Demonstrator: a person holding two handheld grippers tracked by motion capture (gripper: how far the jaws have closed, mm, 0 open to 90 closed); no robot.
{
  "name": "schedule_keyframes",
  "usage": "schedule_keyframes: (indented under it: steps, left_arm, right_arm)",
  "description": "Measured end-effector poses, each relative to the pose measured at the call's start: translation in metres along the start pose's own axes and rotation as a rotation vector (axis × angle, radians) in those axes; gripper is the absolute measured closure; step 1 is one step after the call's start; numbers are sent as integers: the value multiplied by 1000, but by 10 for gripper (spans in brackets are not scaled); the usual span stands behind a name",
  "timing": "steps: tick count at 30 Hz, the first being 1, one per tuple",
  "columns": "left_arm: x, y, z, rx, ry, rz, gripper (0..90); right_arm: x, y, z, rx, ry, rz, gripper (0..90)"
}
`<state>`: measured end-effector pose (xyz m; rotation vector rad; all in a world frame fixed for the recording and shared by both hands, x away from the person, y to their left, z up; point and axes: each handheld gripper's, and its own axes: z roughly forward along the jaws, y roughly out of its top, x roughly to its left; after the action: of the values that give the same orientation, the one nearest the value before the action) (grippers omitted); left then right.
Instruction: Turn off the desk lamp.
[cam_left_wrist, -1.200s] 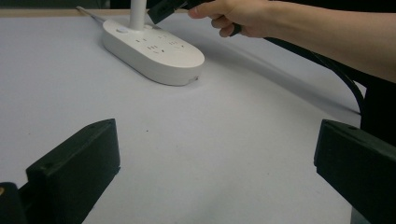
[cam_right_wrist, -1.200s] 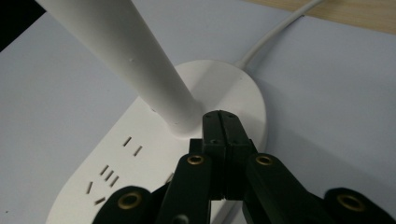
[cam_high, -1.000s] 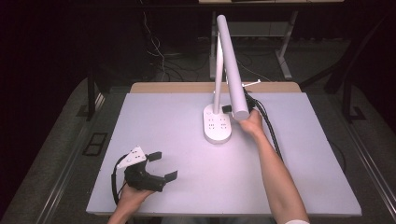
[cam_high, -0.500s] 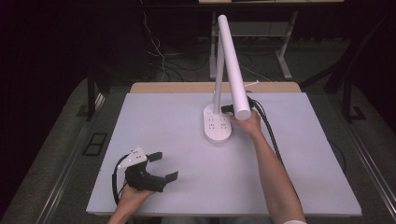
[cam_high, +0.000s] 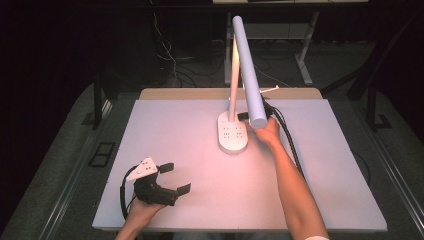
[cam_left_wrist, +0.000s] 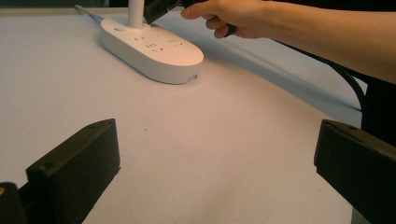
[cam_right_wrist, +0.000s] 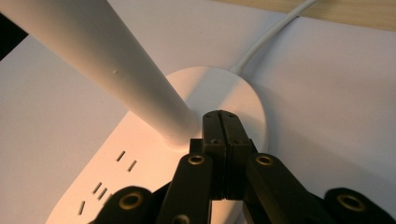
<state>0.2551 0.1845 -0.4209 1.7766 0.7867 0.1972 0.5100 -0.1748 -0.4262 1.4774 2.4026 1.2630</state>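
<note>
A white desk lamp stands at the back middle of the table. Its oval base (cam_high: 231, 137) carries several sockets, and its long tube head (cam_high: 248, 75) slants forward over it. My right gripper (cam_high: 243, 117) is shut with nothing between its jaws. In the right gripper view its tips (cam_right_wrist: 221, 116) sit at the round end of the base (cam_right_wrist: 140, 154), right beside the lamp stem (cam_right_wrist: 107, 60); whether they touch it I cannot tell. My left gripper (cam_high: 176, 178) rests at the table's front left, open and empty (cam_left_wrist: 215, 163), pointing toward the lamp base (cam_left_wrist: 154, 49).
The lamp's white cord (cam_right_wrist: 275, 35) runs off the back of the base toward the table's far edge. A black cable (cam_high: 290, 145) trails along the right forearm. The white tabletop (cam_high: 330, 175) ends in a wooden strip at the back.
The tabletop around the lamp base looks warmer and pinker than in the earlier frames. Both hands and grippers have stayed where they were.
</note>
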Motion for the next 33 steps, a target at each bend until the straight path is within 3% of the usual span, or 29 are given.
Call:
schedule_keyframes:
  steps: [10,16,33]
  left_arm:
    - [1,0,0,1,0,-1,0]
    - [1,0,0,0,1,-3,0]
    - [1,0,-1,-1,0,-3,0]
  right_arm:
    - [-2,0,0,4,12,30,900]
    - [-2,-1,0,13,-3,7,900]
    - [-2,0,0,0,16,24,900]
